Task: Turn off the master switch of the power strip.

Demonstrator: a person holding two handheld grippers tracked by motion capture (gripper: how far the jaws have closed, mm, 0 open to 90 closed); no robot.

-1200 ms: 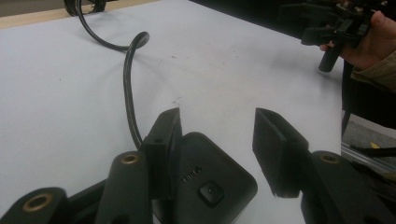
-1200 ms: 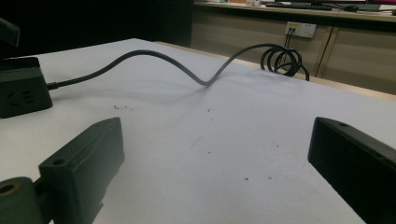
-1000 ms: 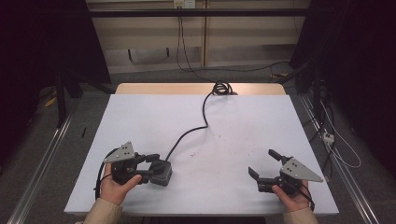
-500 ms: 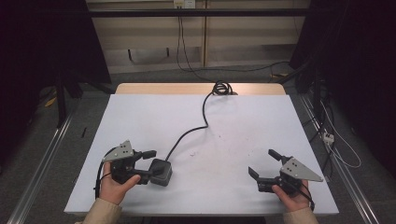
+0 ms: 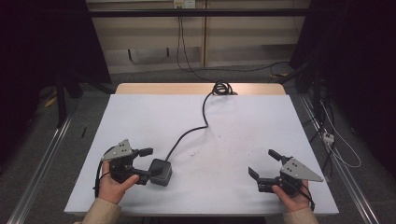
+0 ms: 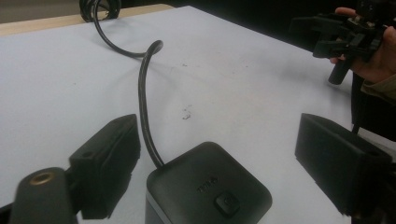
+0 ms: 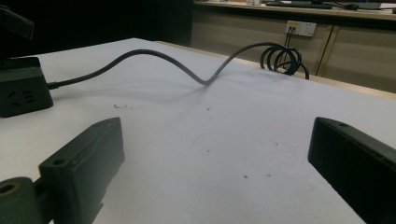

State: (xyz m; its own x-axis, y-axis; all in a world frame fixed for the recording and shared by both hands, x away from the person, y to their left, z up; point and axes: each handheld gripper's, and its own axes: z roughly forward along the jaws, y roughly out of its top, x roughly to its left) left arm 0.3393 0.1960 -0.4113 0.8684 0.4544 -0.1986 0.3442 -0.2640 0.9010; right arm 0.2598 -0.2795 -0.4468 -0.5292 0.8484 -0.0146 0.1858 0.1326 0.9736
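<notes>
A black cube-shaped power socket point(image 5: 160, 171) rests on the white table point(image 5: 233, 126) at the front left. Its black cable point(image 5: 189, 133) runs back to a coil point(image 5: 220, 87) at the far edge. My left gripper point(image 5: 145, 164) is open just left of the socket. In the left gripper view the socket point(image 6: 208, 189) sits low between the two spread jaws, and neither jaw touches it. My right gripper point(image 5: 263, 162) is open at the front right with nothing between its jaws. In the right gripper view the socket point(image 7: 23, 91) lies far off to the left.
The cable point(image 7: 187, 65) arches over the table's middle towards the coil point(image 7: 282, 58). A wall outlet point(image 7: 301, 28) is mounted behind the table. Loose cables point(image 5: 336, 144) lie on the floor to the right. My right gripper point(image 6: 327, 35) shows across the table in the left gripper view.
The left gripper's far jaw has edged slightly outward, widening the gap. The socket, its cable and the right gripper have stayed in place.
</notes>
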